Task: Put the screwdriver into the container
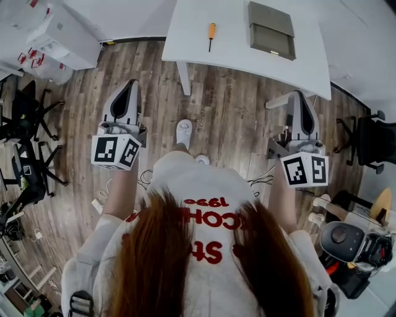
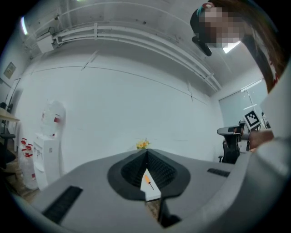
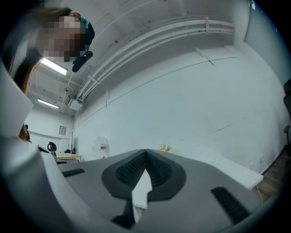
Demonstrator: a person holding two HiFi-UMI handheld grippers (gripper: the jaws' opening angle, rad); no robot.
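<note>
An orange-handled screwdriver (image 1: 211,35) lies on the white table (image 1: 204,18) at the top of the head view. To its right on the same table is the grey-green container (image 1: 271,30). My left gripper (image 1: 130,85) is held over the wooden floor, well short of the table, with its jaws shut and nothing in them. My right gripper (image 1: 299,95) hangs at about the same height, just before the table's near right edge, and is also shut and empty. In the left gripper view the screwdriver (image 2: 148,179) shows small and far off through the slit under the closed jaws (image 2: 146,152).
A table leg (image 1: 184,77) stands between the two grippers. Black office chairs stand at the left (image 1: 25,117) and at the right (image 1: 373,140). White cabinets (image 1: 62,37) are at the top left, and a grey machine (image 1: 344,241) sits at the lower right.
</note>
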